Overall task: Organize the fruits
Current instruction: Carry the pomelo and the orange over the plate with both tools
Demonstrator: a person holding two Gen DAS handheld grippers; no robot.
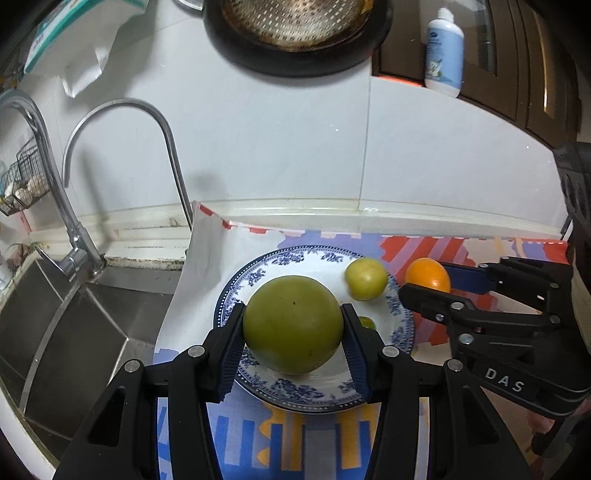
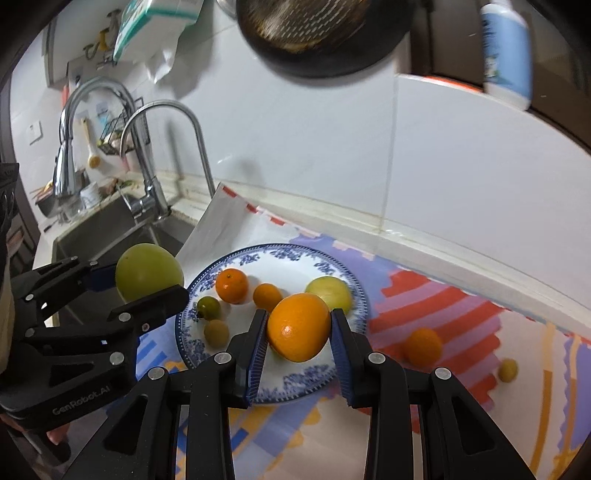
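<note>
My left gripper (image 1: 293,328) is shut on a large green fruit (image 1: 292,324) and holds it above the left part of a blue-and-white plate (image 1: 255,275). It also shows in the right wrist view (image 2: 147,271). My right gripper (image 2: 298,328) is shut on a large orange (image 2: 298,326) above the plate's (image 2: 295,258) near right side; it shows in the left wrist view (image 1: 428,275) too. On the plate lie a yellow-green fruit (image 2: 328,293), two small oranges (image 2: 232,285) (image 2: 266,295) and two small green fruits (image 2: 209,307) (image 2: 216,333).
A small orange (image 2: 422,346) and a small yellow fruit (image 2: 507,370) lie on the patterned mat (image 2: 443,302) right of the plate. A steel sink (image 1: 66,325) with two faucets (image 1: 162,129) is at left. A tiled wall stands behind, with a pan (image 1: 295,33) and bottle (image 1: 444,51) above.
</note>
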